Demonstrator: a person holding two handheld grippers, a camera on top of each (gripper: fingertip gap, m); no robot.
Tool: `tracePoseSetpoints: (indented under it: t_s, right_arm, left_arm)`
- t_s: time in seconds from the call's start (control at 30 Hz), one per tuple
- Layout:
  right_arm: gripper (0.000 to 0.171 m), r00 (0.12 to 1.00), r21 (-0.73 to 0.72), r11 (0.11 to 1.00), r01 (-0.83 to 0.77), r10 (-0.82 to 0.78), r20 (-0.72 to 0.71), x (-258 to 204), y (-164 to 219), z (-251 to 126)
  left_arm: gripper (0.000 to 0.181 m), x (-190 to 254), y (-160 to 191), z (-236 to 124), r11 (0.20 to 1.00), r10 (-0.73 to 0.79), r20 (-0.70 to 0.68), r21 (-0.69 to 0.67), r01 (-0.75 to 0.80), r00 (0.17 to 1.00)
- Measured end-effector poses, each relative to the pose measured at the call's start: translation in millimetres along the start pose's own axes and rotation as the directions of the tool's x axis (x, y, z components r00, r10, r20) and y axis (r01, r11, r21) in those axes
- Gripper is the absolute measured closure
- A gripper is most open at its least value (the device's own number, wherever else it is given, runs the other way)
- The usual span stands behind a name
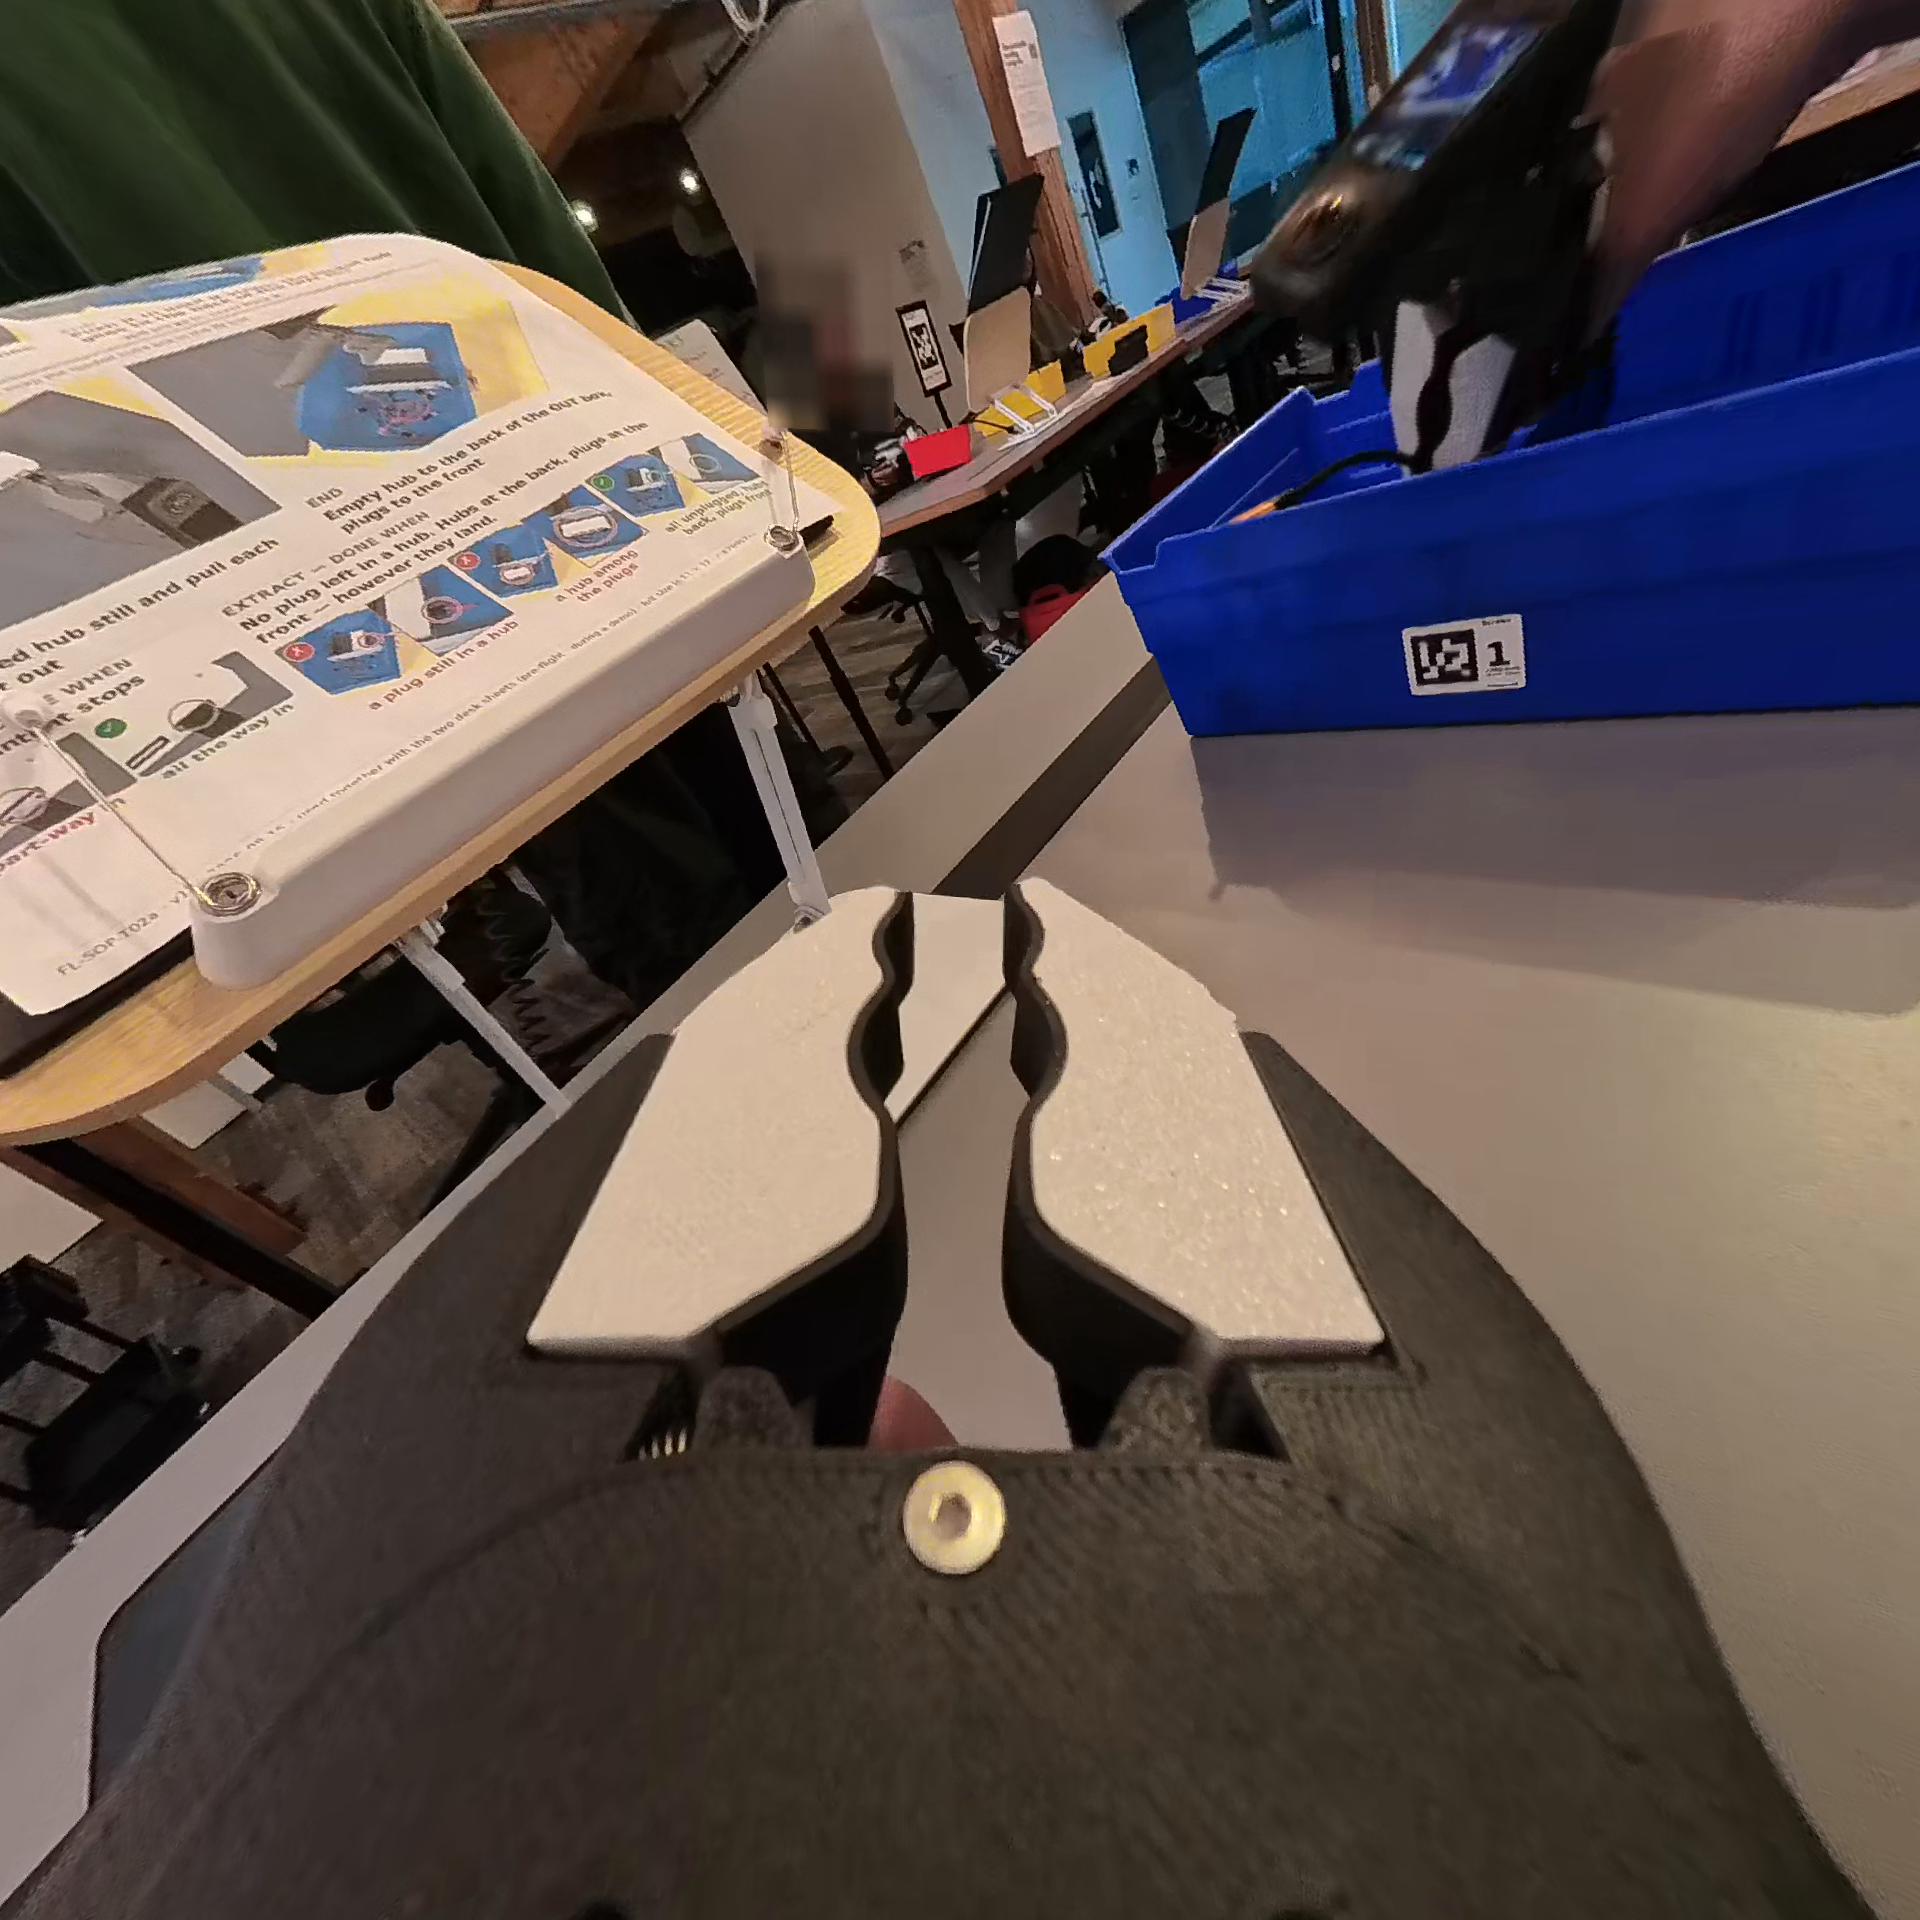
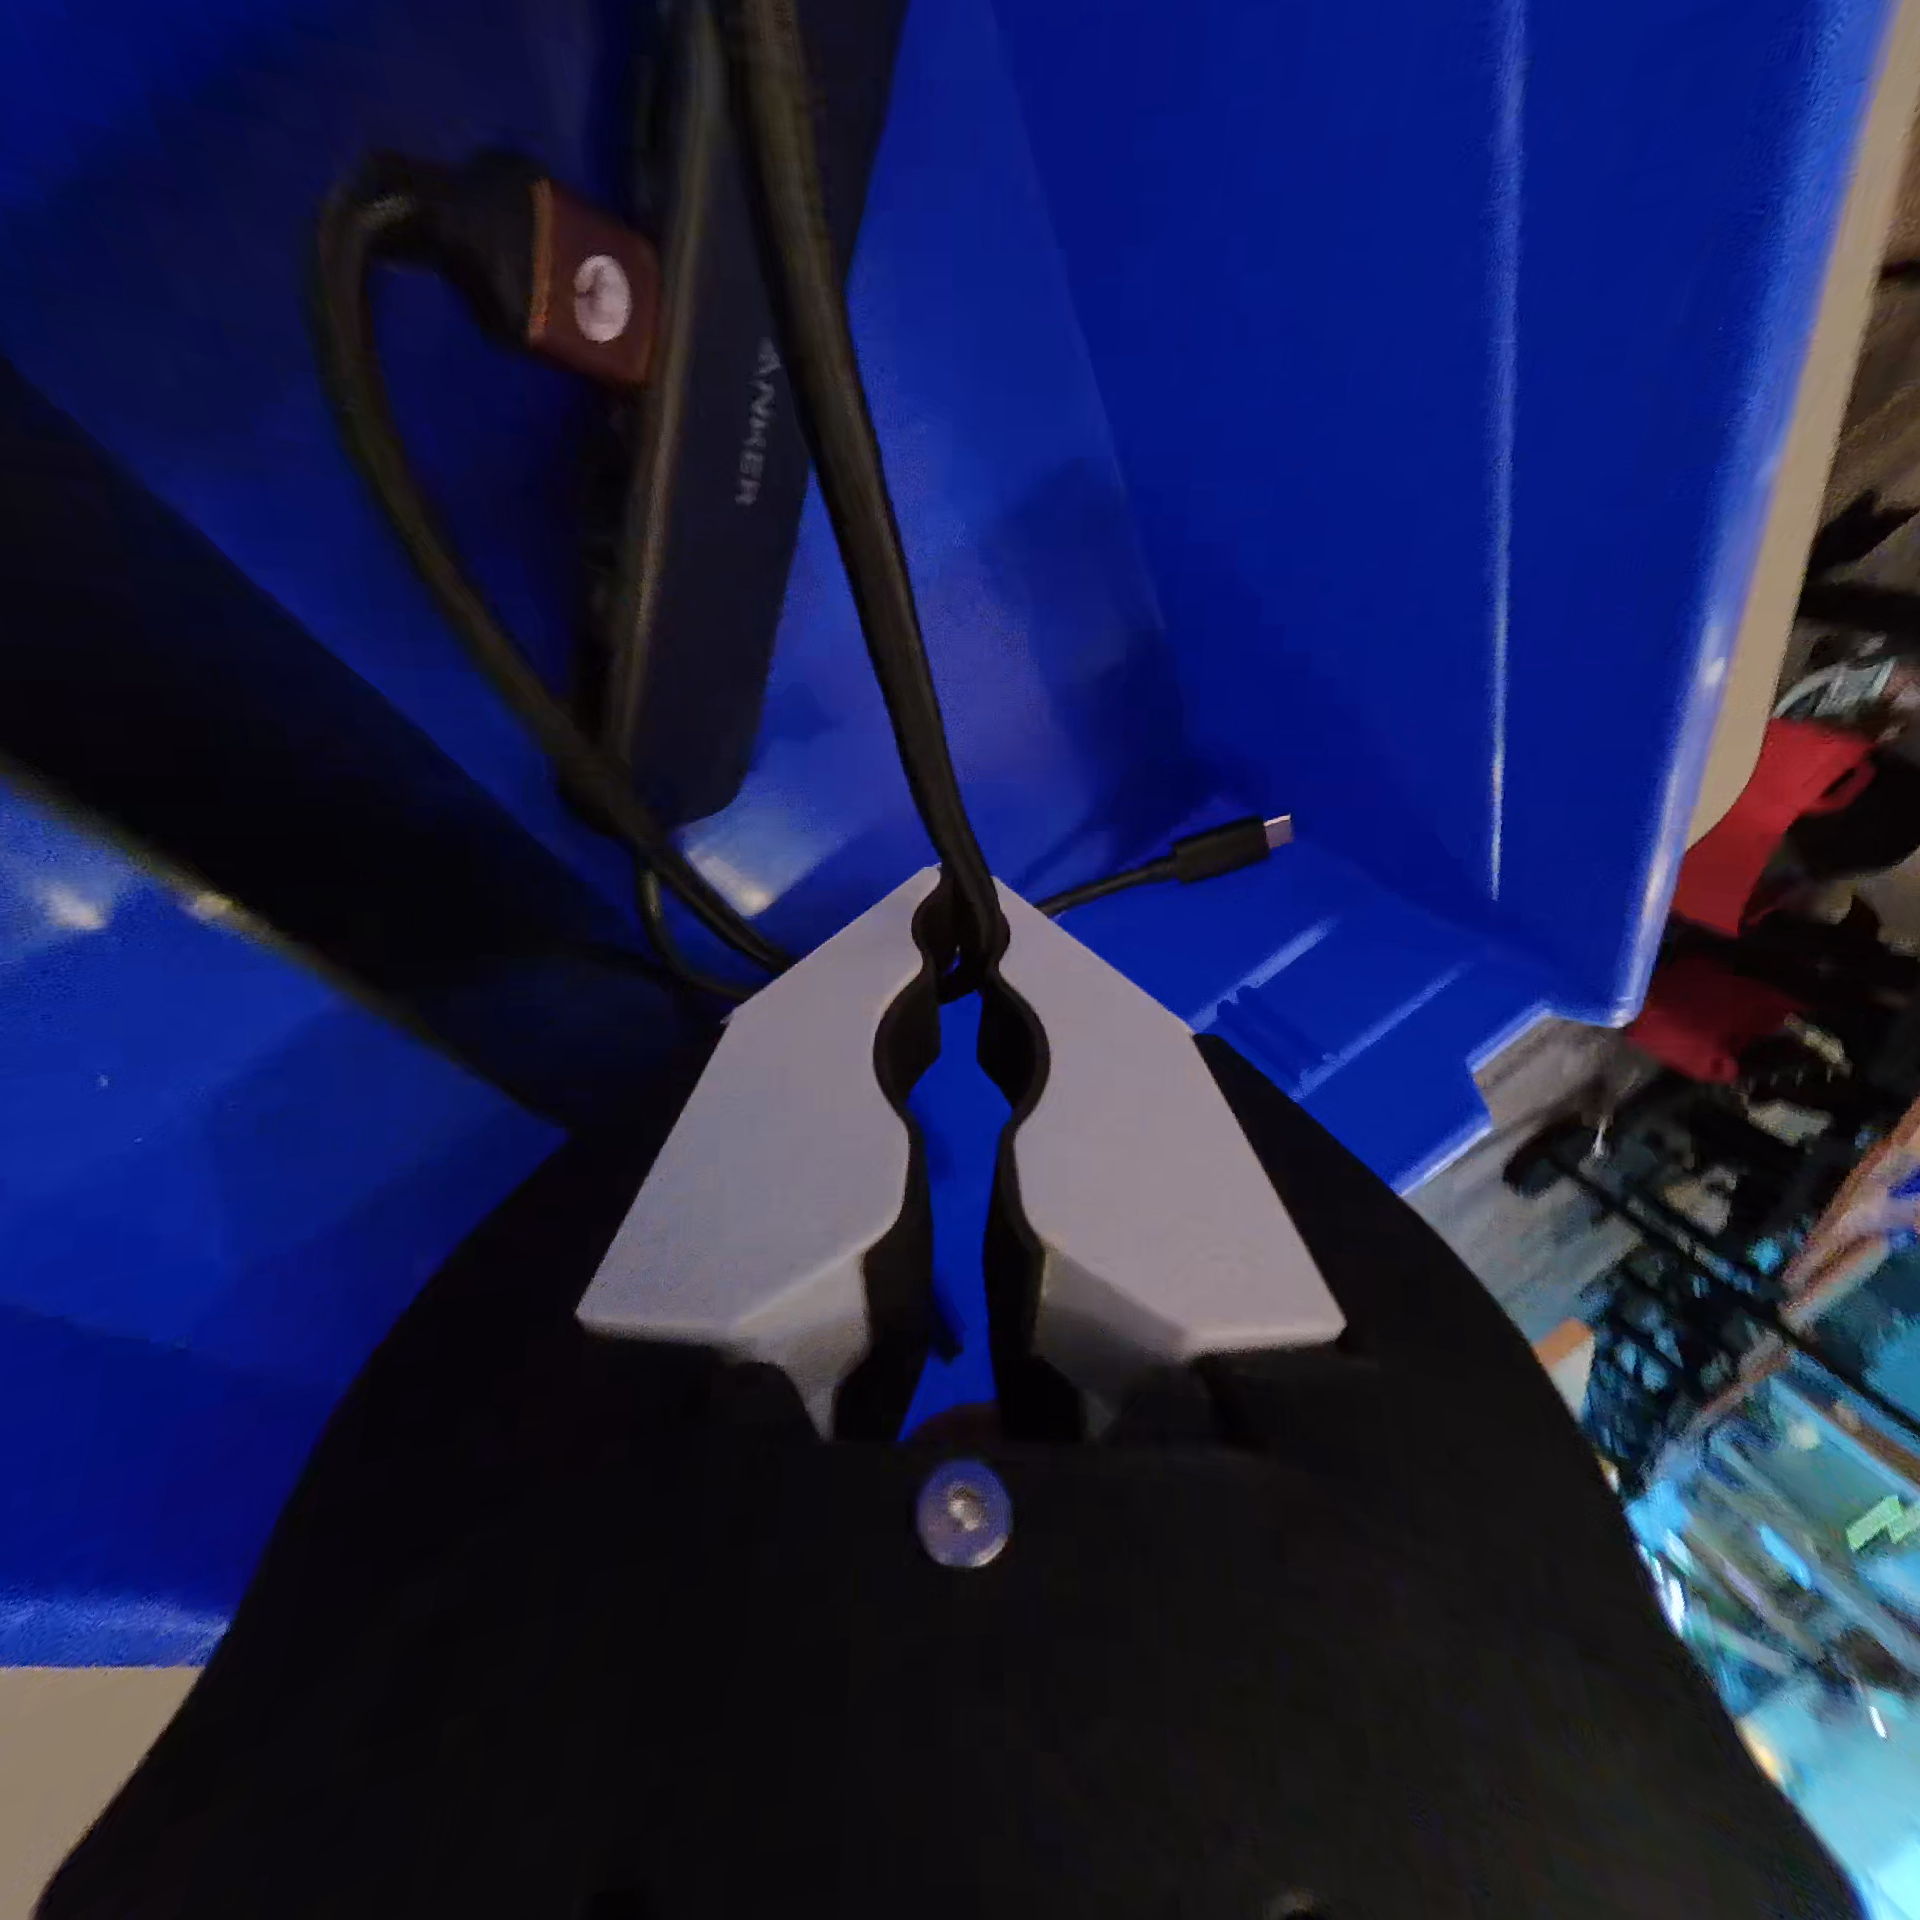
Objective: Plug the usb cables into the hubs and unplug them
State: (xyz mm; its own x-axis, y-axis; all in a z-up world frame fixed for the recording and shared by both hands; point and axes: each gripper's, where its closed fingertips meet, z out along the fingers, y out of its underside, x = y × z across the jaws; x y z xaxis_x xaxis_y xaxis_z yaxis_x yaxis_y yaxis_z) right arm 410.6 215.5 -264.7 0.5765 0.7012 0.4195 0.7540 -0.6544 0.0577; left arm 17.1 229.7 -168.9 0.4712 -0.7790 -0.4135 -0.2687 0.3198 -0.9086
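Observation:
My right gripper (image 2: 961, 914) is shut on a black braided cable (image 2: 883, 623) at its fingertips, inside a blue bin (image 2: 1351, 416). The cable runs up past a dark navy hub (image 2: 717, 520) lying in the bin. A looped black cable with a brown strap (image 2: 597, 301) lies by the hub. A thin black cable ends in a loose USB-C plug (image 2: 1236, 836) at the bin wall. My left gripper (image 1: 961, 904) hovers over the grey table (image 1: 1455, 1039), empty, its jaws a narrow gap apart. The left wrist view shows the right gripper (image 1: 1444, 416) dipping into the blue bin (image 1: 1558, 582).
An instruction sheet on a white holder (image 1: 364, 540) stands on a wooden stand left of the table. A second blue bin (image 1: 1766, 301) sits behind the first. A tag sticker (image 1: 1463, 655) is on the near bin's front. Other tables stand far behind. To the loose USB-C plug (image 2: 1236, 836): right tips about 8 cm, left tips about 45 cm.

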Motion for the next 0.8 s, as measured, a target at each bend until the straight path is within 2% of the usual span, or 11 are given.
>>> tracePoseSetpoints:
  t_s: [0.2,0.3,0.37,0.4,0.43,0.53,0.63,0.73,0.8]
  right_arm:
    - [0.171,0.970,-0.181,0.983,0.014,0.030,0.240,-22,6,14]
    - [0.171,0.962,-0.225,0.974,0.028,0.035,0.271,-23,7,14]
    - [0.170,0.969,-0.217,0.976,0.001,0.052,0.240,-16,5,12]
    - [0.146,0.974,-0.197,0.980,-0.018,0.062,0.220,-12,3,10]
    - [0.140,0.975,-0.172,0.984,-0.036,0.072,0.211,-9,0,6]
    - [0.140,0.968,-0.079,0.993,-0.082,0.099,0.232,-9,-10,-5]
    - [0.120,0.956,0.028,0.988,-0.149,0.137,0.261,-5,-20,-20]
    - [0.087,0.955,0.077,0.982,-0.174,0.149,0.256,0,-19,-31]
    - [0.078,0.955,0.121,0.971,-0.205,0.171,0.242,7,-19,-37]
  left_arm:
    - [0.165,0,3,0,1.000,-0.001,-0.005,-0.007,0.001,1.000]
    - [0.165,0,4,1,1.000,-0.004,-0.012,-0.008,0.004,1.000]
    - [0.165,1,4,1,1.000,-0.004,-0.019,-0.010,0.004,1.000]
    - [0.165,1,4,1,1.000,-0.001,-0.020,-0.010,0.001,1.000]
    - [0.165,1,3,0,1.000,0.002,-0.020,-0.009,-0.002,1.000]
    - [0.165,0,3,0,1.000,-0.007,-0.022,-0.005,0.007,1.000]
    - [0.164,1,3,0,1.000,-0.007,-0.026,-0.006,0.007,1.000]
    - [0.164,3,2,1,1.000,-0.006,-0.028,-0.006,0.006,1.000]
    - [0.164,3,2,1,1.000,-0.006,-0.029,-0.007,0.006,1.000]
